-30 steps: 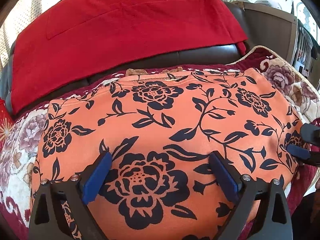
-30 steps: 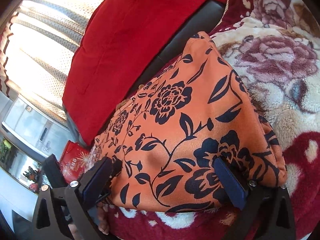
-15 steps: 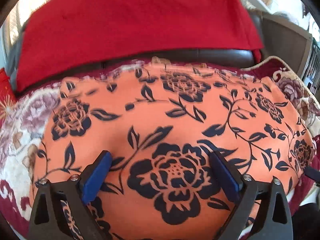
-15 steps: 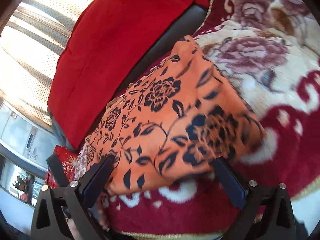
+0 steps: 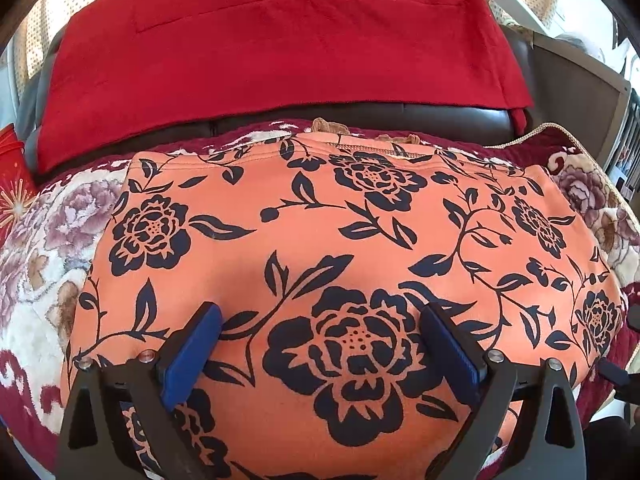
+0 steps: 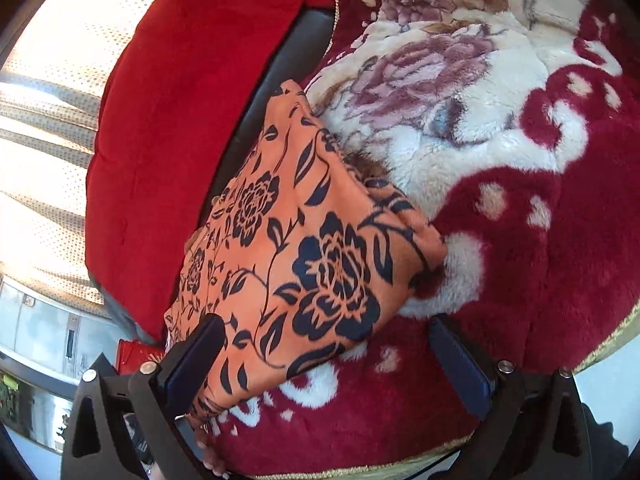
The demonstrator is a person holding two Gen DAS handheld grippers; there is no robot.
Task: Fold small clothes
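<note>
A folded orange garment [image 5: 336,248] with a dark blue flower print lies flat on a plush floral blanket [image 5: 48,248]. My left gripper [image 5: 320,344] is open and hovers over the garment's near edge, its blue pads spread wide. In the right wrist view the garment [image 6: 296,256] lies to the left. My right gripper [image 6: 328,360] is open and empty over its near right corner and the blanket [image 6: 520,200].
A red cushion [image 5: 272,40] leans on the dark leather sofa back [image 5: 400,114] behind the garment. The blanket's gold-trimmed edge [image 6: 600,352] runs along the near right. A red box [image 5: 12,176] sits at the far left.
My right gripper has drawn back and to the right off the garment, over the blanket. My left gripper has shifted slightly over the garment. The garment lies still.
</note>
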